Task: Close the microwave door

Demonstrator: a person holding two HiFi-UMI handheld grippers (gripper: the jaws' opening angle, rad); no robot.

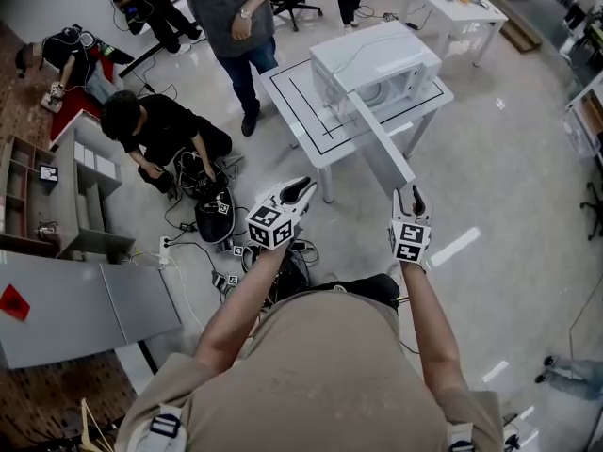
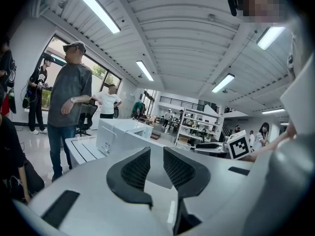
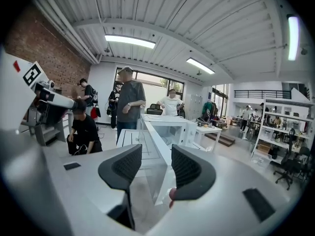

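Note:
A white microwave stands on a white table. Its door is swung wide open and juts out past the table's edge towards me. My right gripper is open just short of the door's free end; in the right gripper view the door's edge shows through the gap of the right gripper, with the microwave's cavity beyond. My left gripper hangs left of the door, apart from it. The left gripper is open and empty, with the microwave ahead.
A person stands behind the table. Another person crouches on the floor to the left among cables and a black bag. A grey shelf unit lies at far left. A second white table is at the back right.

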